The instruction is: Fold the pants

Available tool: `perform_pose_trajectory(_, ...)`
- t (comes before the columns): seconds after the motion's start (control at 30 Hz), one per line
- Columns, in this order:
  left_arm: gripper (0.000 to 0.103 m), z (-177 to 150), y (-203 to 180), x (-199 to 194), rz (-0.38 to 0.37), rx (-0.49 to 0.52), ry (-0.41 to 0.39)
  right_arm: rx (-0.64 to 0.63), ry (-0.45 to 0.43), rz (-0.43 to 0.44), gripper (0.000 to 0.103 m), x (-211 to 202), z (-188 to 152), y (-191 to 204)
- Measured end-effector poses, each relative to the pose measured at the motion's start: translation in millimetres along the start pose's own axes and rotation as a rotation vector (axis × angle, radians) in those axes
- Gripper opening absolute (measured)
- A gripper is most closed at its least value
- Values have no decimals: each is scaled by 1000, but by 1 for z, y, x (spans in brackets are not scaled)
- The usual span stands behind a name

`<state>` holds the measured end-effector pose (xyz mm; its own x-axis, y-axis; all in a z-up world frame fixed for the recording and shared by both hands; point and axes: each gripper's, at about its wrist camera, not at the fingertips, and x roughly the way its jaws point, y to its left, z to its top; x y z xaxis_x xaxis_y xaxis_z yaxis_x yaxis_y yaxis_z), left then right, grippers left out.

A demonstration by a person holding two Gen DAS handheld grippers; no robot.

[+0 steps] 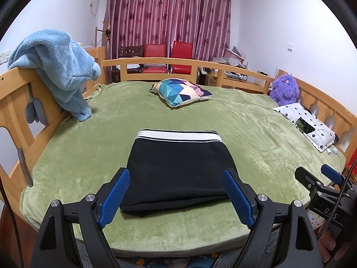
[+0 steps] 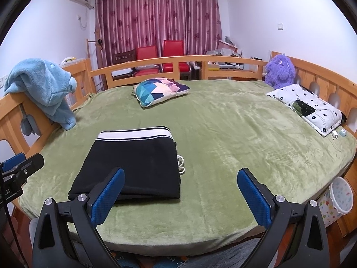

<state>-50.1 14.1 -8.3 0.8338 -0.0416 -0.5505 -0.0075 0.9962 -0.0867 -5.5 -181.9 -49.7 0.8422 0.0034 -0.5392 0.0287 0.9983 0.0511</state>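
Black pants (image 1: 178, 172), folded into a flat rectangle, white waistband at far edge, lie on green blanket (image 1: 234, 122) near bed's front. Left gripper (image 1: 178, 195) and right gripper (image 2: 180, 195): jaws spread wide, nothing pinched.

Both of my views are bright and evenly lit, soft indoor light with no hard glare. The white walls (image 1: 279, 22) take on a faint violet tint. My fingers (image 2: 107, 196) cast only weak shadows on the green blanket (image 2: 223, 134), and the folded pants (image 1: 178, 174) read as flat black. The bed rail (image 1: 160, 61) bows from the fisheye, dark corners ring each picture, and everything stays sharp.
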Motion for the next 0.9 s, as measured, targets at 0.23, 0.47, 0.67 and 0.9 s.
perform_pose_trajectory(0.23,85,2,2,0,1,2,-2,-6,-6,0,100,-3,1,6)
perform_pose_trajectory(0.47,85,1,2,-1,4,1,-2,-6,-12,1,100,-7,2,8)
perform_pose_trajectory(0.67,85,1,3,-1,1,1,-3,-8,-11,2,100,-6,2,7)
perform_pose_trajectory(0.9,85,2,3,-2,1,4,-4,-9,-12,3,100,-6,2,8)
